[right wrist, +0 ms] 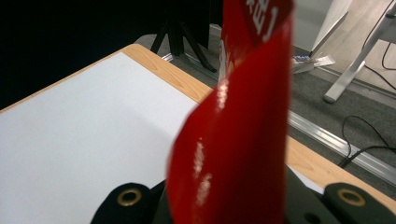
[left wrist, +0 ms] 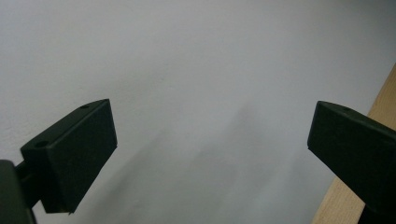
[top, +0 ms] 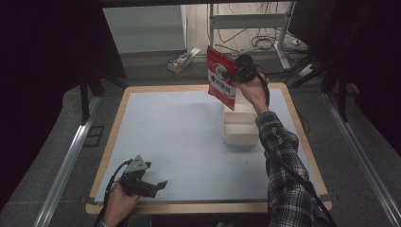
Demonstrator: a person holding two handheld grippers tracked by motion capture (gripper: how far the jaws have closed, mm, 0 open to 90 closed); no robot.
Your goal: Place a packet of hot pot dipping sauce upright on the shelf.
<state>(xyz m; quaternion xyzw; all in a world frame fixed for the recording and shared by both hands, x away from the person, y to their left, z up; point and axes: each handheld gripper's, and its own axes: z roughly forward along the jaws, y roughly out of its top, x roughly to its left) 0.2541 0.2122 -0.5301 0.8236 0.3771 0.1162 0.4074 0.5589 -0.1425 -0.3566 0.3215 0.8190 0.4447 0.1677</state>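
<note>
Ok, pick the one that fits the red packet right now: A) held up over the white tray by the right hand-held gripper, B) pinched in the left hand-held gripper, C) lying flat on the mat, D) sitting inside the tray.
A: the right hand-held gripper grips the red packet in the air above the white tray.

Red-and-white packet (top: 221, 78), white box (top: 240, 126), pale grey mat (top: 175, 137), black-and-white plaid sleeve (top: 283, 165), black jaws.

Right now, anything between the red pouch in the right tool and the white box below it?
Nothing visible. The right tool holds the glossy red snack pouch in the air above the far end of the white rectangular box, whose top is open. The left tool is open, near the table's front edge.
</note>
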